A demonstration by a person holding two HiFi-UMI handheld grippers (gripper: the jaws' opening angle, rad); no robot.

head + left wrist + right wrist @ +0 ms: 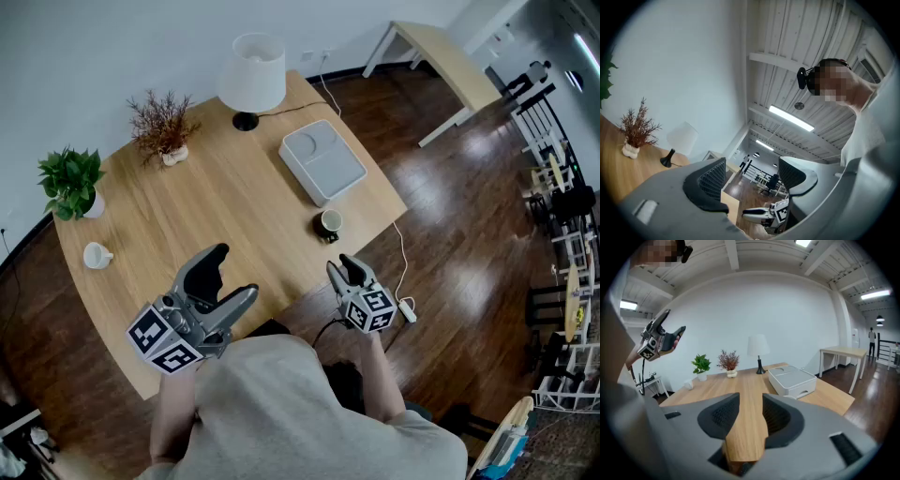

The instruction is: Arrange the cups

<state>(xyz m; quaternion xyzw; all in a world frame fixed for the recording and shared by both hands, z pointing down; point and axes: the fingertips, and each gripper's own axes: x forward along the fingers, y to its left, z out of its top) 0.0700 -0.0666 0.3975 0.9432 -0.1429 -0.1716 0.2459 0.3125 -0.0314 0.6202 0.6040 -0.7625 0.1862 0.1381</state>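
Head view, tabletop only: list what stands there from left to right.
white cup → dried twigs → lamp → dark cup. Left out: the green plant overlaps the white cup, and the tray overlaps the dark cup.

The left gripper (234, 274) tilts slightly upward, its jaws wide apart with nothing between them. The right gripper (342, 268) points downward, jaws partly apart and empty. The left forearm (173, 412) and right forearm (384, 375) reach forward.
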